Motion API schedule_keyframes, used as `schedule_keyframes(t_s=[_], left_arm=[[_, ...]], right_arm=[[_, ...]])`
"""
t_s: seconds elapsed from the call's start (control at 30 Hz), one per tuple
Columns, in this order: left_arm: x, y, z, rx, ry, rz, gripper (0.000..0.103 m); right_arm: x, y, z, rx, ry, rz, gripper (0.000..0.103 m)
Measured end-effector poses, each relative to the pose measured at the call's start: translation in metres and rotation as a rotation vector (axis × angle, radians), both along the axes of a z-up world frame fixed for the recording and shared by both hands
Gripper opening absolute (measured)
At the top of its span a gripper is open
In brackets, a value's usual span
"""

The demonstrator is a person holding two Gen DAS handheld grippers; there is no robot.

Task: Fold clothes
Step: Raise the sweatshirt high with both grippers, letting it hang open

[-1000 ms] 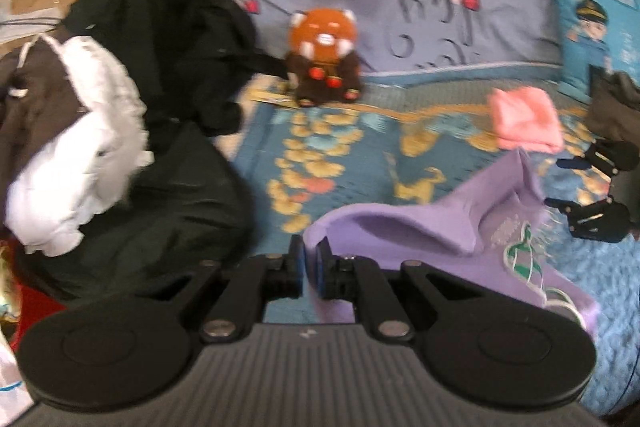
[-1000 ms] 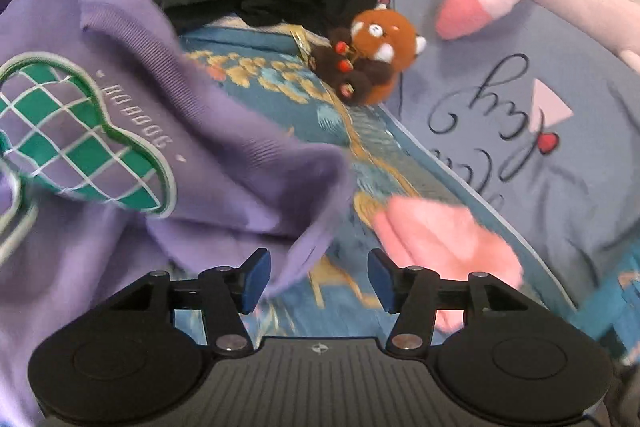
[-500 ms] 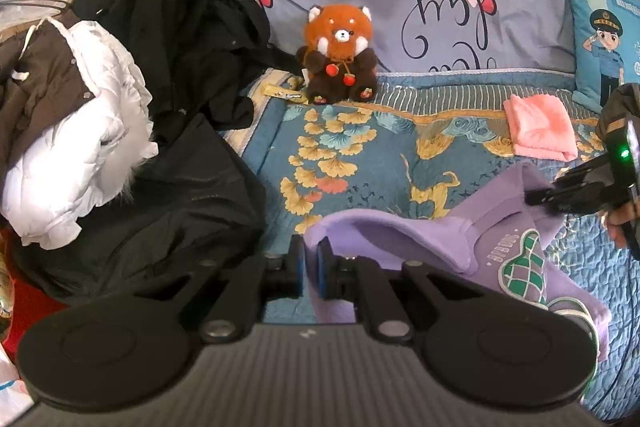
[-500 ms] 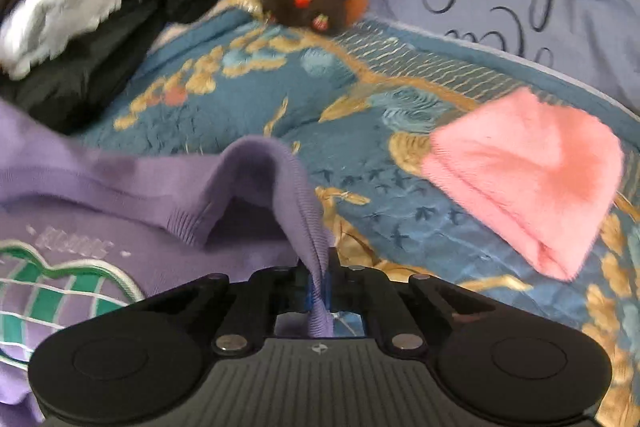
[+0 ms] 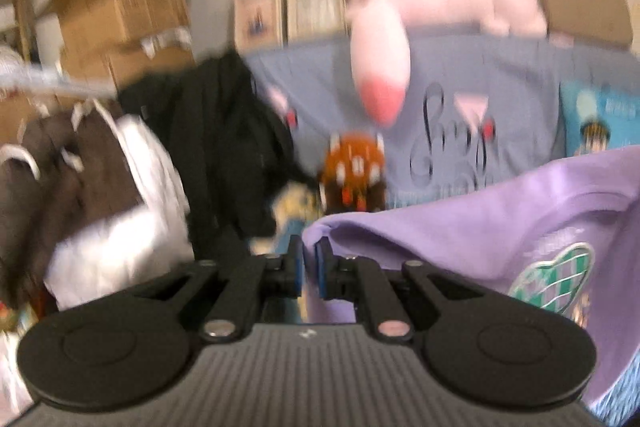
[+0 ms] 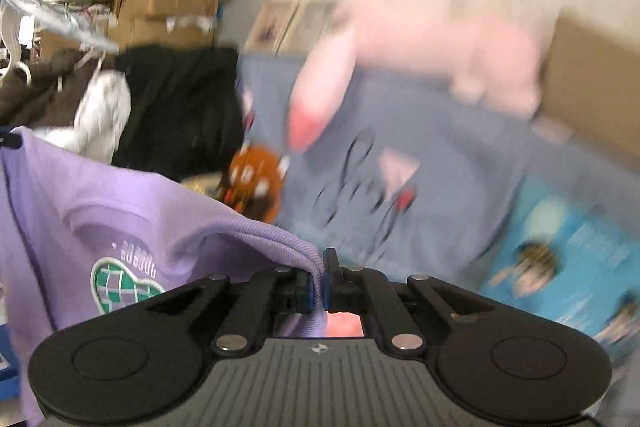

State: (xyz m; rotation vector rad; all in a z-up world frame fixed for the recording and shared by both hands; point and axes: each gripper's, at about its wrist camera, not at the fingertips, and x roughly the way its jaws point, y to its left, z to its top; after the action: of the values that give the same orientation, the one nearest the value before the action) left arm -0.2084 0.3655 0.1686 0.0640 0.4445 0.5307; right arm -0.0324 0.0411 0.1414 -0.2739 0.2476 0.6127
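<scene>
while both views are blurred, the left gripper [image 5: 309, 269] has its jaws clamped on an edge of the purple sweatshirt [image 5: 480, 239], which spreads off to their right. the right gripper [image 6: 318, 285] pinches the ribbed hem, probably the same garment, hanging left of its jaws. a red panda plush [image 5: 354, 179] sits beyond.
</scene>
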Motion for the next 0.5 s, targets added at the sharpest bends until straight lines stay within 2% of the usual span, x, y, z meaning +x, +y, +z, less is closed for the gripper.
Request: schedule_keyframes(t_s=[0.17, 0.27, 0.3, 0.33, 0.4, 0.43, 0.47, 0.5], left_arm=[[-0.035, -0.030, 0.065, 0.093, -0.178, -0.007, 0.008], [-0.060, -0.053, 0.093, 0.174, -0.269, 0.030, 0.008], [-0.069, -0.060, 0.102, 0.212, -0.298, 0.056, 0.008], [-0.079, -0.064, 0.110, 0.217, -0.323, 0.060, 0.008], [-0.086, -0.062, 0.120, 0.090, -0.327, -0.045, 0.008], [-0.088, -0.060, 0.124, 0.014, -0.321, -0.110, 0.008], [-0.086, -0.063, 0.123, -0.007, -0.303, -0.136, 0.008], [-0.079, -0.071, 0.116, 0.034, -0.272, -0.117, 0.008]], right_arm=[[-0.084, -0.048, 0.080, 0.055, -0.179, -0.049, 0.004], [-0.129, -0.068, 0.106, 0.078, -0.273, -0.100, 0.004], [-0.141, -0.077, 0.112, 0.088, -0.289, -0.121, 0.004], [-0.149, -0.084, 0.115, 0.103, -0.279, -0.127, 0.004], [-0.164, -0.099, 0.121, 0.134, -0.253, -0.134, 0.004], [-0.168, -0.100, 0.119, 0.108, -0.252, -0.139, 0.004], [-0.170, -0.097, 0.113, 0.070, -0.244, -0.158, 0.004], [-0.169, -0.094, 0.105, 0.042, -0.223, -0.176, 0.004]])
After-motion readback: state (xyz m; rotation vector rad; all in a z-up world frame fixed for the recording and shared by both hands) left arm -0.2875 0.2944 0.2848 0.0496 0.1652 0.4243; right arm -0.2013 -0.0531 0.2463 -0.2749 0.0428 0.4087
